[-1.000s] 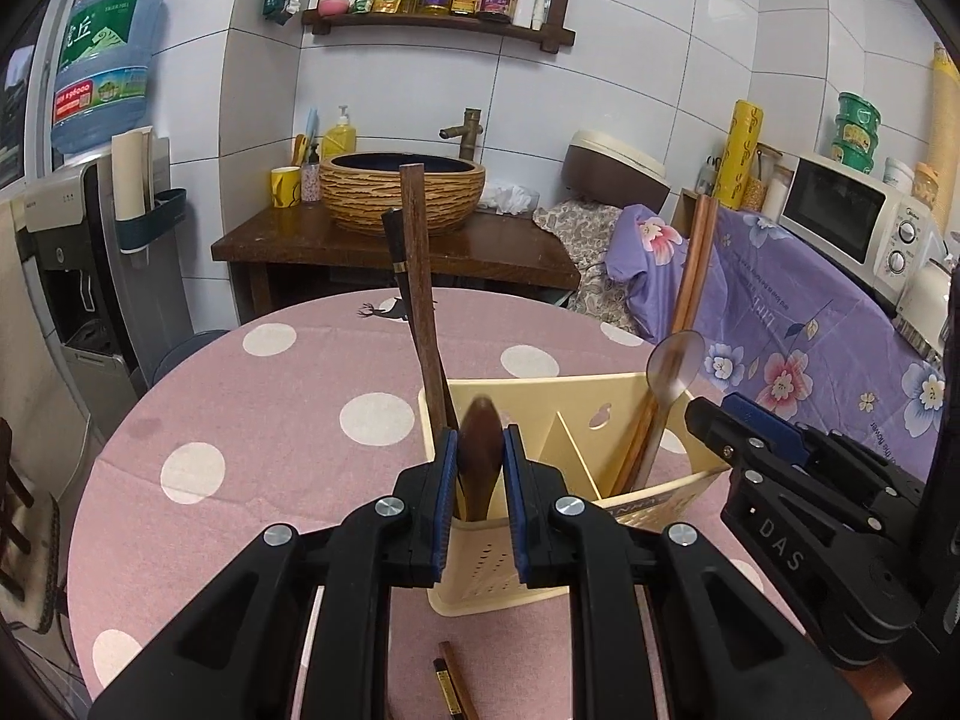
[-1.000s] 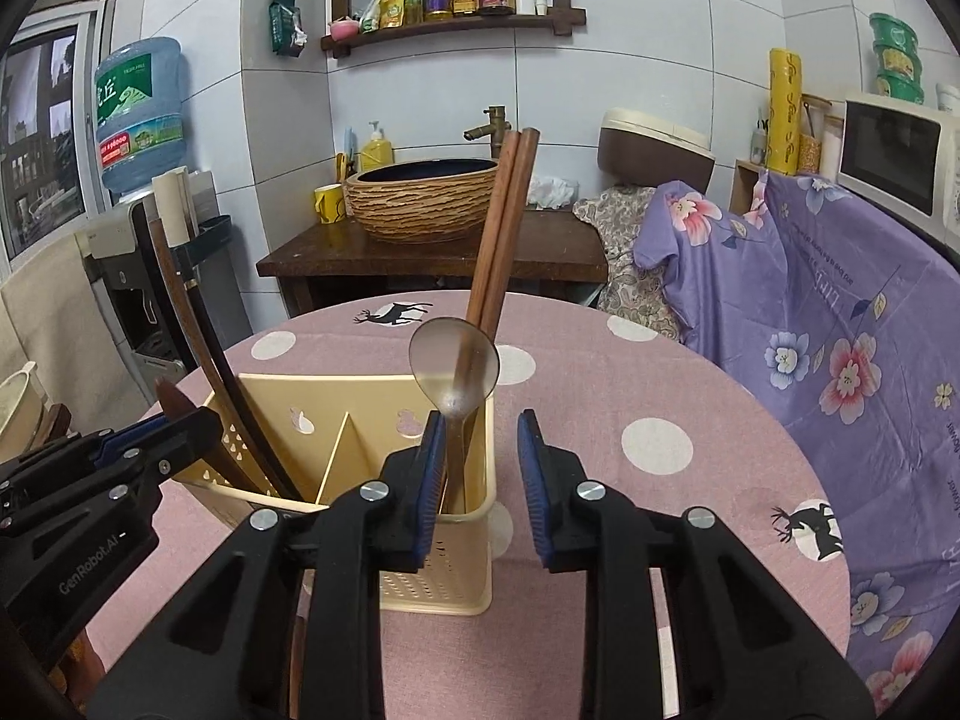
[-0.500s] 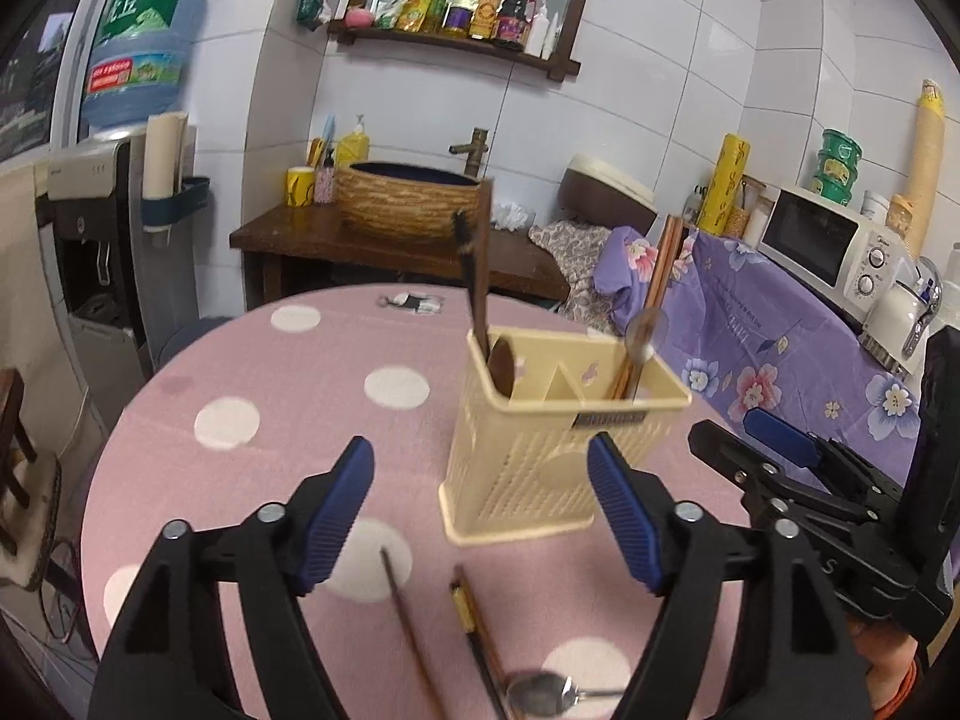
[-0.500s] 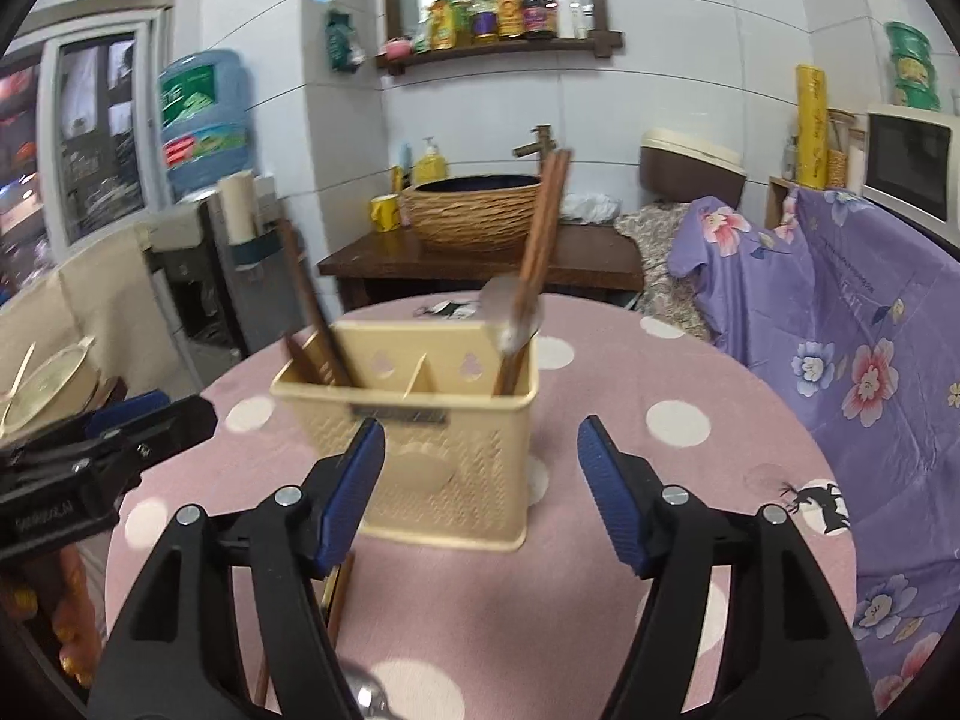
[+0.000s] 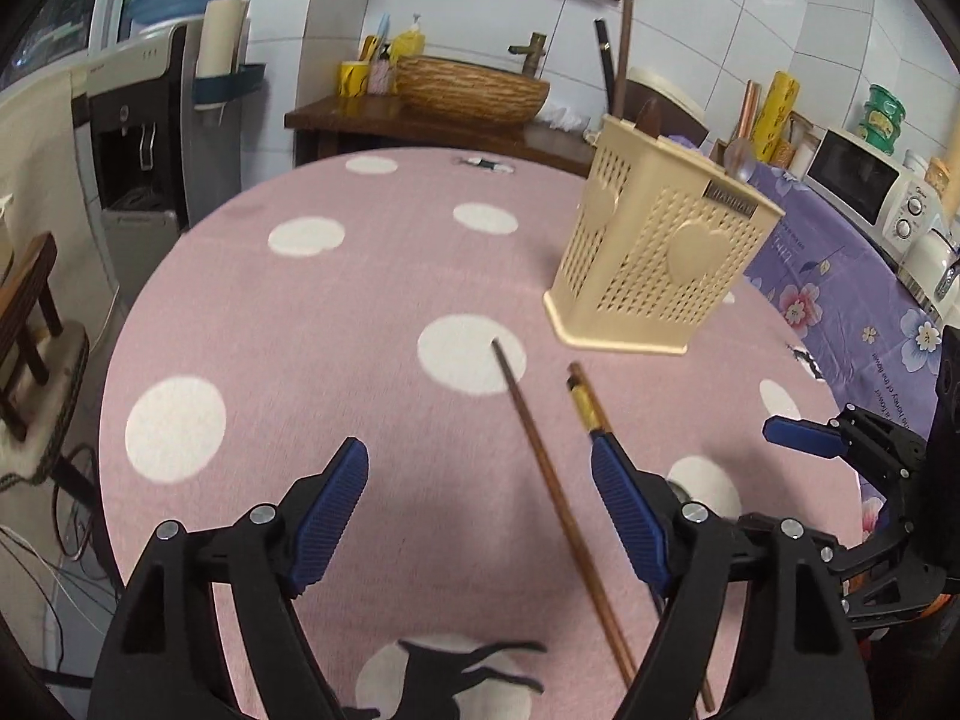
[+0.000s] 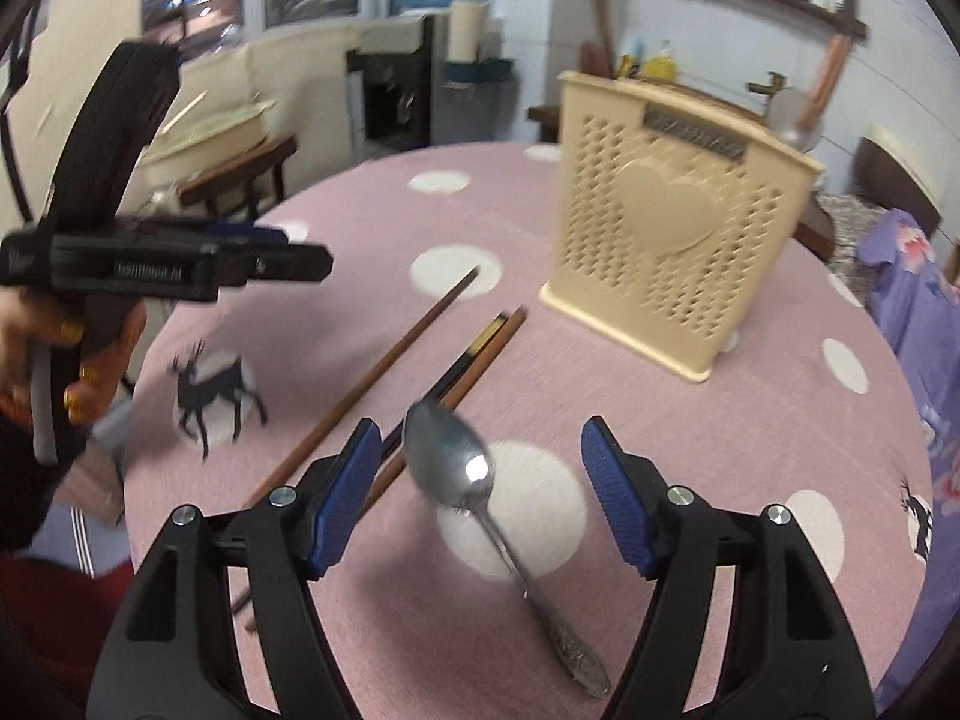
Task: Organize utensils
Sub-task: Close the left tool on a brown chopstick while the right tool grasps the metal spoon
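A cream perforated utensil holder stands on the pink dotted table, with chopsticks and a spoon sticking out of its top. On the cloth in front of it lie a brown chopstick, a pair of chopsticks with a gold band, and a metal spoon. My left gripper is open and empty above the brown chopstick. My right gripper is open and empty, with the spoon's bowl between its fingers on the cloth below.
The round table has its edge at the left, with a stool and a water dispenser beyond. A wooden washstand with a basket basin stands behind. A purple flowered cloth and a microwave are at the right.
Both grippers have opened wide and pulled back from the holder, down toward the table's near side. The left one let go of the wooden utensil, which stays in the holder.
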The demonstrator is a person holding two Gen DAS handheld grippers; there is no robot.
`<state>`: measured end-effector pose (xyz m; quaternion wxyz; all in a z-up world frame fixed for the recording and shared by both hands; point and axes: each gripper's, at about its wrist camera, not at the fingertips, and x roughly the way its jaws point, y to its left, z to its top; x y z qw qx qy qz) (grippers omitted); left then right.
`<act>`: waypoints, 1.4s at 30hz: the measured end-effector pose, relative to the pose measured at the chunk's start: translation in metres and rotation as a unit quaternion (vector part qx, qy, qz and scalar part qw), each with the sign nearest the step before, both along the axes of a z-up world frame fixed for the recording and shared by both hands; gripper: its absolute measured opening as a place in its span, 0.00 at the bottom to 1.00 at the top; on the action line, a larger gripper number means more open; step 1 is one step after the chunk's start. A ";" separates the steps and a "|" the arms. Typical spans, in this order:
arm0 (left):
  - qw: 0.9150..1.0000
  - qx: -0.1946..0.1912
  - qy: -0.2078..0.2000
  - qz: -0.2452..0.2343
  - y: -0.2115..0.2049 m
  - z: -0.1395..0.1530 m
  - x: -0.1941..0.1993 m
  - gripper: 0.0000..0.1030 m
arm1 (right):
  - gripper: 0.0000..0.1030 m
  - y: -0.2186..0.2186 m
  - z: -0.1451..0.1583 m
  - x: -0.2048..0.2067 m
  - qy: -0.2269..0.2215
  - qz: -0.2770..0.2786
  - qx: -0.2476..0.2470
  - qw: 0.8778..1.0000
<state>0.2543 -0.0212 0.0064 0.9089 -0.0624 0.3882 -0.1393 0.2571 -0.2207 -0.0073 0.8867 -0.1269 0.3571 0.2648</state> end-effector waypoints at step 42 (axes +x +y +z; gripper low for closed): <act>0.999 0.034 0.027 -0.016 -0.026 -0.020 0.013 0.70 | 0.53 -0.050 -0.025 0.096 0.101 -0.271 0.037 0.956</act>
